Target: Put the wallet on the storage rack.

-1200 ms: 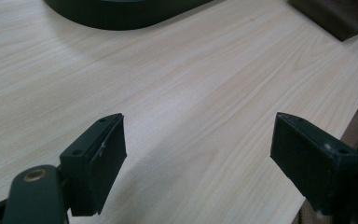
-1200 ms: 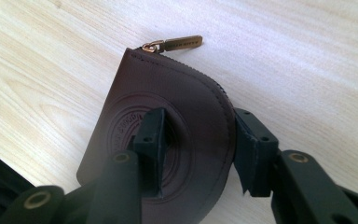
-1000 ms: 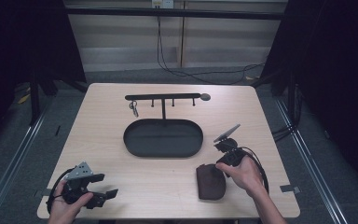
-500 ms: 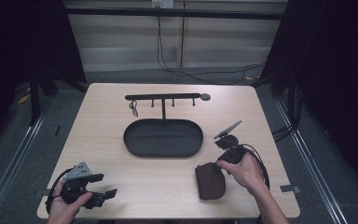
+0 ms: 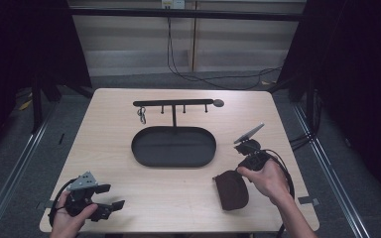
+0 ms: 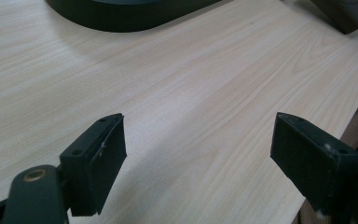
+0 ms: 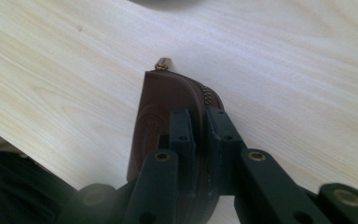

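While the left gripper [image 5: 110, 208] idles with fingers apart near the surface's [image 5: 109, 129] front corner, the right gripper's [image 7: 199, 135] fingers have just been closing and now clamp the brown pouch [image 5: 232, 189] along its zipper edge. The grasp seems done; moving it, perhaps to the tray [image 5: 144, 153], remains.

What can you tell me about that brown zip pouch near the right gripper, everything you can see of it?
The brown pouch looks like smooth leather, rounded at one end, with a metal zipper along its edge and a small brass-coloured pull at the tip. The right gripper is shut on its zipper edge, jaws either side. In the high view it sits at the table's front right, beside the black oval tray, not touching it.
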Demonstrator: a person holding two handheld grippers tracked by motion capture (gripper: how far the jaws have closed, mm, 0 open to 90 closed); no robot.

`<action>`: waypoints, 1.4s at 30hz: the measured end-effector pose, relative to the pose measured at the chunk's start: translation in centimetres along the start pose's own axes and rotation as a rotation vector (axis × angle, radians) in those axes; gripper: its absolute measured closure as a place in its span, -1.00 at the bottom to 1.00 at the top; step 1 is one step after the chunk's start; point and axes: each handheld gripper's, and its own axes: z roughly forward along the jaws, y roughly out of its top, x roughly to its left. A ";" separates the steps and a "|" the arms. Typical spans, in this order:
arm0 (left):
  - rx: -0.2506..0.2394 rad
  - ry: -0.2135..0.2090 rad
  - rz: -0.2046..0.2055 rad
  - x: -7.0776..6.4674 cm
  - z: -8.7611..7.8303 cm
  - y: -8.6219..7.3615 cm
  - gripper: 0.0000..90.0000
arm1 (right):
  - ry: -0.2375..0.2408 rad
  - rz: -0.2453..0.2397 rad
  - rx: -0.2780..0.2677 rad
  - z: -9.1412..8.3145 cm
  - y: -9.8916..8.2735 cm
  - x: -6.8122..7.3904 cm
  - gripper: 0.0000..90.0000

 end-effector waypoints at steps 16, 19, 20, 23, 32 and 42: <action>-0.013 -0.001 -0.004 0.1 -0.1 0.1 -0.60 | -0.029 -0.007 0.029 -1.3 1.1 0.5 0.87; -0.012 -0.004 -0.001 0.1 -0.1 0.1 -0.60 | -0.024 -0.009 0.030 -1.7 1.1 0.4 0.88; -0.013 -0.005 -0.001 0.1 -0.1 0.1 -0.60 | -0.010 -0.007 0.023 -1.9 1.1 0.2 0.88; -0.009 -0.004 0.004 0.1 -0.1 0.1 -0.60 | -0.010 -0.006 0.025 -2.3 1.2 0.2 0.88; -0.009 -0.002 -0.002 0.2 -0.1 0.1 -0.60 | -0.017 0.014 0.036 -3.4 2.2 -0.2 0.88; -0.007 -0.008 -0.009 0.3 0.0 0.1 -0.60 | -0.027 0.022 0.025 -4.5 3.6 -0.3 0.88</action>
